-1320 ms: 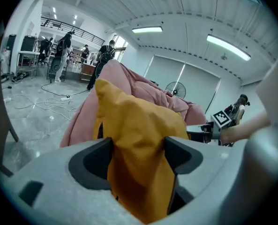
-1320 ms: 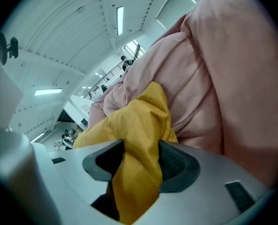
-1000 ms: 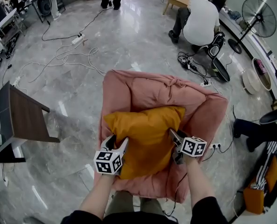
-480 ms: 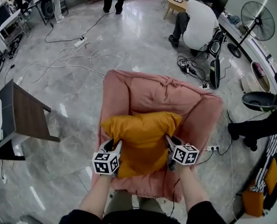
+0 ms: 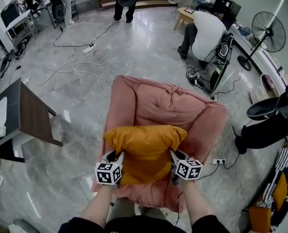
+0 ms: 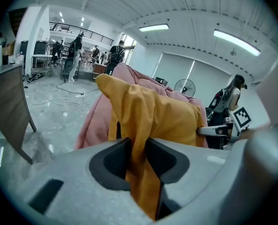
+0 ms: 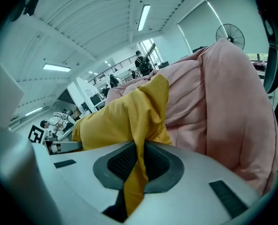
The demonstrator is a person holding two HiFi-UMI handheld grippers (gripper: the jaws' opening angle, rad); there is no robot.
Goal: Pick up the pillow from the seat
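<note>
— Where is the mustard-yellow fabric pillow (image 5: pixel 146 147)?

— Over the front half of the pink padded fabric armchair (image 5: pixel 158 98), its long side running across the seat and its near edge close to the seat's front edge. The chair's back cushion rises behind it and the 2 arm cushions flank it.

— Does it rest on the seat?

— I cannot tell whether its underside touches the cushion.

— What about the left claw (image 5: pixel 115 155)?

— It sits at the pillow's near left corner. Its jaws have just been closing, and its own view shows a fold of the yellow cloth pinched between the 2 dark pads, hanging down through the narrow gap.

— And the right claw (image 5: pixel 175 154)?

— It sits at the near right corner. Its jaws have just been closing too, and they are clamped on a thin pleat of the same cloth that runs down between the pads.

— Anything around the chair?

— Grey marble floor (image 5: pixel 134 47) with white cables (image 5: pixel 78 64) looping across it beyond the chair's left side. A person in a white top (image 5: pixel 207 28) crouches past the far right corner, with a black standing fan (image 5: pixel 268 31) further right.
</note>
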